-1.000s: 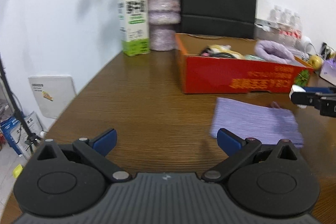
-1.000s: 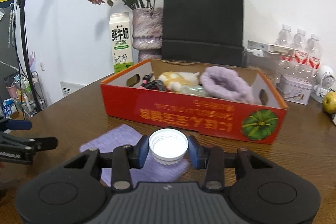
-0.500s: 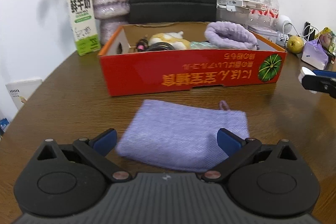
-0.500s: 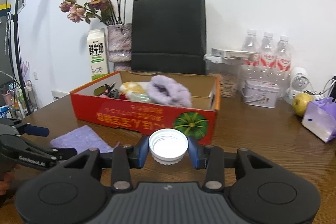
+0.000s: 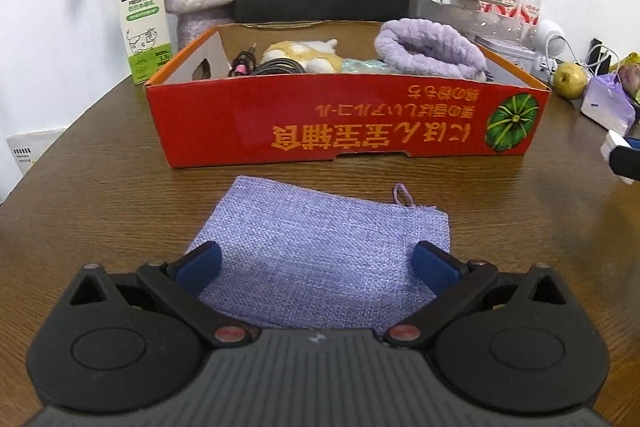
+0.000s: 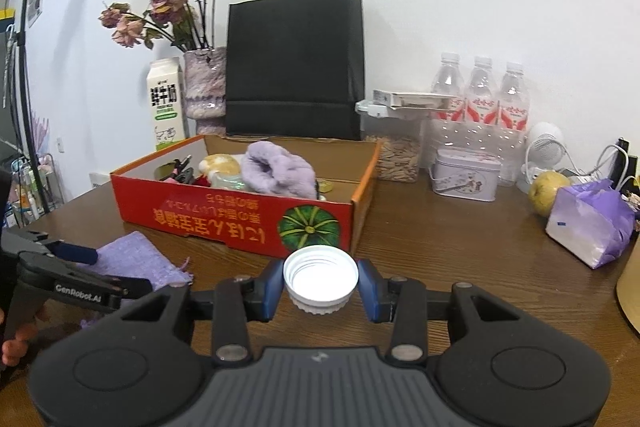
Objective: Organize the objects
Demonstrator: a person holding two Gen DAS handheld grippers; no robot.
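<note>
Table (image 5: 100, 195) w/ red box (image 5: 344, 123) as landmark: my view has swung round to face the box front. Purple pouch (image 5: 320, 247) lies flat just in front of the box, now between my spread left gripper (image 5: 316, 267) fingers, so pickup looks next. Right gripper (image 6: 321, 285), by the box's corner, pinches white cap (image 6: 320, 275).

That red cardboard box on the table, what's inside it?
The red box holds a fluffy purple slipper, a yellow-and-white plush toy, dark coiled cables and something pale green. The front wall hides whatever lies lower.
</note>
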